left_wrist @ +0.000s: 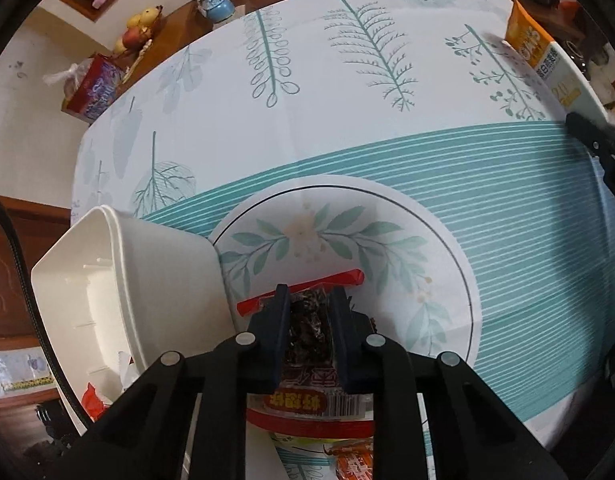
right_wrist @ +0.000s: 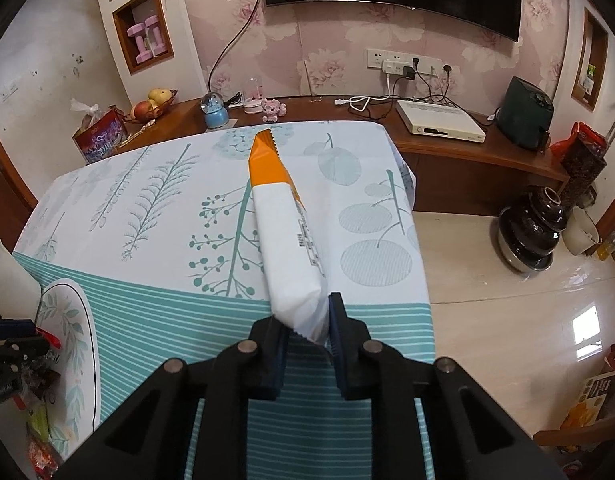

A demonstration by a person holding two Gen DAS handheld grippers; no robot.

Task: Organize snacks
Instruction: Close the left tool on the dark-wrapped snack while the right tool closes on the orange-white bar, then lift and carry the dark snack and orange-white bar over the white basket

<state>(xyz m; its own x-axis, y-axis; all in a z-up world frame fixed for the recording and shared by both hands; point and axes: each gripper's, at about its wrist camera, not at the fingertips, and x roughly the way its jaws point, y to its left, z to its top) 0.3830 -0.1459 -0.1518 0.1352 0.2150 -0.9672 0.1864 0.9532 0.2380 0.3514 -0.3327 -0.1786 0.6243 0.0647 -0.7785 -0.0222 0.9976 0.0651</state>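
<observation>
Left gripper (left_wrist: 307, 312) pinches a red snack packet (left_wrist: 303, 336) over the plate (left_wrist: 447, 240); right gripper (right_wrist: 307, 320) pinches an orange-white bar (right_wrist: 285, 236) (both apparently for sorting).

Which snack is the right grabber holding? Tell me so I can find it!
Look at the table with the leafy teal tablecloth. Near its right edge, the right gripper pinches one end of a long snack packet. It is white with an orange, zigzag-cut far end, unlike the red, see-through packet by the plate.
</observation>
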